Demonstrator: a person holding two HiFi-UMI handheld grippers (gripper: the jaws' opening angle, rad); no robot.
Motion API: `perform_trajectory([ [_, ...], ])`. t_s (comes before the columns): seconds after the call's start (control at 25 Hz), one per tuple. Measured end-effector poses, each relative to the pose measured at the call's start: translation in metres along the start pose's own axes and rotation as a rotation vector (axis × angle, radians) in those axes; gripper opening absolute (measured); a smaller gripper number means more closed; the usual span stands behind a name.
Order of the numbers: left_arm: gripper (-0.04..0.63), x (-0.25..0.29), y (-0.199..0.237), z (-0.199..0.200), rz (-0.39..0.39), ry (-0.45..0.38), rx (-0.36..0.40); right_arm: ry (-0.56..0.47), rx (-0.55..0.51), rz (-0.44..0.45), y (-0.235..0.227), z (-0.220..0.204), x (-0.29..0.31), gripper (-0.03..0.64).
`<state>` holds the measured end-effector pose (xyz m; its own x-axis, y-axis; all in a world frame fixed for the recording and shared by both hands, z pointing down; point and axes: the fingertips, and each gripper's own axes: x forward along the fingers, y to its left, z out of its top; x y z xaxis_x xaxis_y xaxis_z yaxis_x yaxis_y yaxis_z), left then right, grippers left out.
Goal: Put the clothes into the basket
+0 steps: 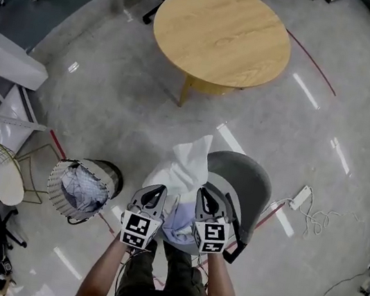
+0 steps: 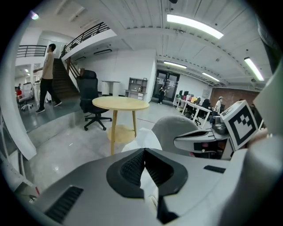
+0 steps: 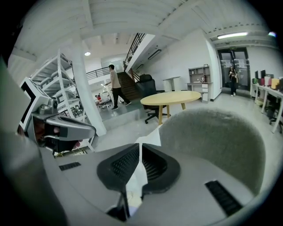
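- While both tools are clamping the same piece of cloth, the polished grey floor (image 1: 107, 110) is carrying everything else seen in the head view.
- The round wooden bench (image 1: 222, 34) is standing beyond the chair, well apart from both tools.
- The grey chair (image 1: 246, 182) is standing directly in front of the person, with its seat lying under the cloth.
- The white garment (image 1: 186, 161) is being held between the two tools above the chair seat, and its far edge is coming to a peak on the bench side. It is sitting outside the basket.
- The wire basket (image 1: 50, 184) is standing on the floor near the left tool, on its outer side, and crumpled clothes (image 1: 83, 186) are lying inside it.
- The left tool (image 1: 157, 190) is pointing forward and down, and its jaws are pressing together on a fold of the white garment.
- The right tool (image 1: 204, 193) is sitting beside it at the same angle, and its pads are pinching a thin fold of the same garment.
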<state>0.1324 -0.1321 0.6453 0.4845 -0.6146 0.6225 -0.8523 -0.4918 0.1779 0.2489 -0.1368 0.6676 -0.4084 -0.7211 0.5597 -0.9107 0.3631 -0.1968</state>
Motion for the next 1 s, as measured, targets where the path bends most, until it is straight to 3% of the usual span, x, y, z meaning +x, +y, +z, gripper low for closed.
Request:
perform_trajectory([
  [0.24, 0.008, 0.009, 0.004, -0.004, -0.001, 0.022, -0.017, -0.005, 0.050, 0.003, -0.011, -0.002, 0.020, 0.043],
  [0.28, 0.008, 0.010, 0.005, -0.006, 0.002, 0.026, -0.018, -0.001, 0.058, 0.016, -0.012, -0.004, 0.023, 0.073],
  [0.32, 0.008, 0.011, 0.006, -0.008, 0.005, 0.030, -0.018, 0.006, 0.065, 0.030, -0.013, -0.006, 0.027, 0.157],
  [0.36, 0.008, 0.012, 0.006, -0.010, 0.007, 0.034, -0.018, 0.014, 0.070, 0.041, -0.013, -0.008, 0.030, 0.193],
  [0.52, 0.007, 0.013, 0.007, -0.009, 0.002, 0.044, -0.028, 0.034, 0.062, 0.038, -0.018, -0.013, 0.041, 0.272],
  [1.0, 0.008, 0.020, 0.018, -0.016, 0.021, 0.069, -0.053, 0.117, 0.057, 0.068, -0.025, -0.034, 0.074, 0.294],
])
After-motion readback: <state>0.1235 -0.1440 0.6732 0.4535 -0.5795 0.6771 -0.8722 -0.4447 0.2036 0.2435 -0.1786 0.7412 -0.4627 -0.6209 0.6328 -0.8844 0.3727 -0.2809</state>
